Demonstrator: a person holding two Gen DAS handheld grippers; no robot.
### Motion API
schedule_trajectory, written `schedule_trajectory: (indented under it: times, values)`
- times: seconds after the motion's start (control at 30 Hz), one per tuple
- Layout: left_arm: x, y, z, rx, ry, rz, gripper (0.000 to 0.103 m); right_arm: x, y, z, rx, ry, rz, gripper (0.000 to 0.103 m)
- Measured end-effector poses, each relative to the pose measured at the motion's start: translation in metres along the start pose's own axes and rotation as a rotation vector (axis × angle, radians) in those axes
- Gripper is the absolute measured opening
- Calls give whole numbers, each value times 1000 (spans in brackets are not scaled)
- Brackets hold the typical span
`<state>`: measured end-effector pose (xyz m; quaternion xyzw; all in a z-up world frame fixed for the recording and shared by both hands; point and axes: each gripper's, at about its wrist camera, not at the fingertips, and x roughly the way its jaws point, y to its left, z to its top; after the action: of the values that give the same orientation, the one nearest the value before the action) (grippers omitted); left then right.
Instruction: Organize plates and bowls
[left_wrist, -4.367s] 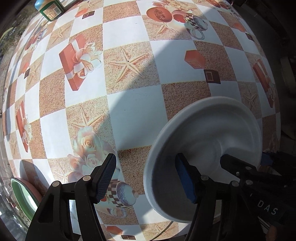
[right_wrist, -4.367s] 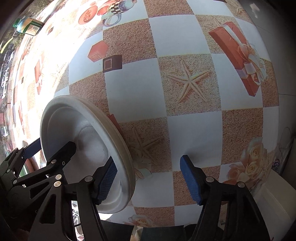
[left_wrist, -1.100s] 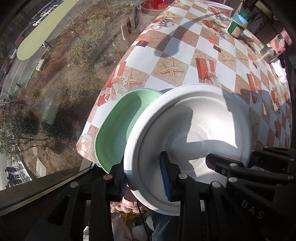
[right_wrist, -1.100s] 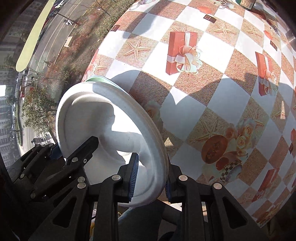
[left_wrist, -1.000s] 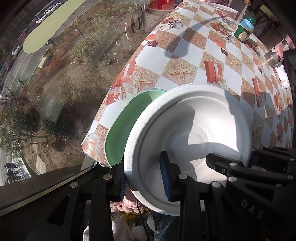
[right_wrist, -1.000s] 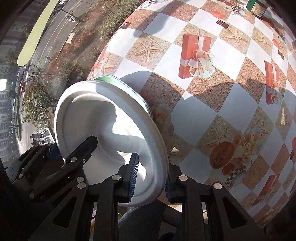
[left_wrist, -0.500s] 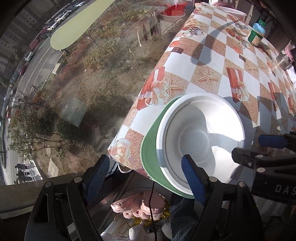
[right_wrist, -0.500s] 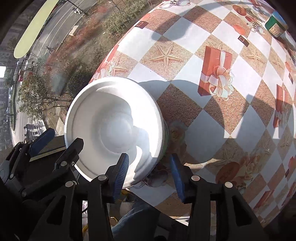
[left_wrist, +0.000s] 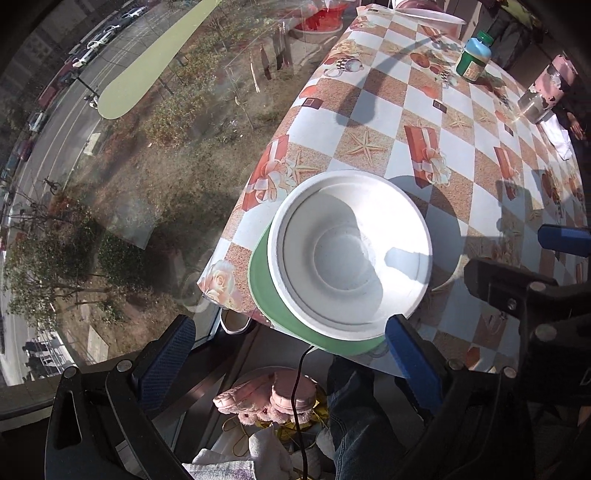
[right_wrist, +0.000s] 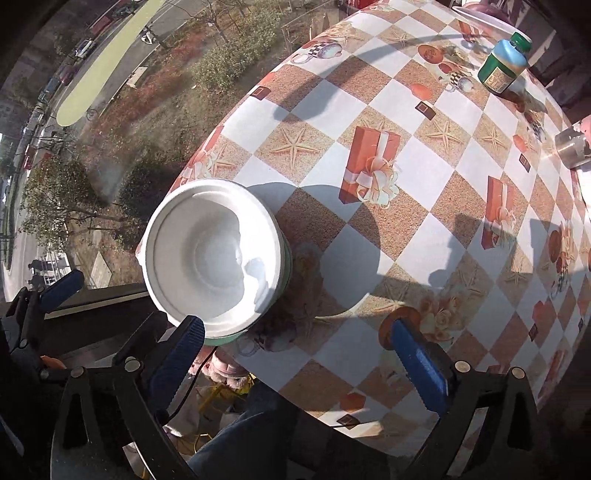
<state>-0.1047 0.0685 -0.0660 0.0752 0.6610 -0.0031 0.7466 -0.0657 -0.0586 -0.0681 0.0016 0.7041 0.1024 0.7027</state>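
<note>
A white plate (left_wrist: 351, 254) lies stacked on a green plate (left_wrist: 269, 295) at the near left corner of the table, by the window. Both show in the right wrist view too, the white plate (right_wrist: 212, 258) with a green rim (right_wrist: 286, 266) under it. My left gripper (left_wrist: 291, 350) is open and empty, raised above and in front of the stack. My right gripper (right_wrist: 299, 347) is open and empty, raised just right of the stack. Each gripper shows at the edge of the other's view.
The checked tablecloth (right_wrist: 406, 236) runs back and right. A green bottle (right_wrist: 502, 66) and a metal cup (right_wrist: 572, 149) stand far back right. A white dish (left_wrist: 428, 14) and a red item (left_wrist: 325, 18) sit at the far end. The table edge (left_wrist: 236, 314) drops off beside the stack.
Both grippers carried the white plate over the green plate, let go of it there, opened wide and drew back and up. The white plate now rests on the green one.
</note>
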Motion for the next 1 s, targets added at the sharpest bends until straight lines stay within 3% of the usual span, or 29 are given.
schedule_trajectory:
  times: [0.17, 0.33, 1.0]
  values:
    - [-7, -4, -3, 5, 6, -23, 103, -19, -6, -8, 5, -47, -30, 102]
    - [-12, -4, 0, 13, -14, 0, 103, -23, -3, -10, -11, -6, -43, 102]
    - [-18, -9, 6, 59, -30, -2, 103, -30, 0, -11, 10, -14, -26, 102]
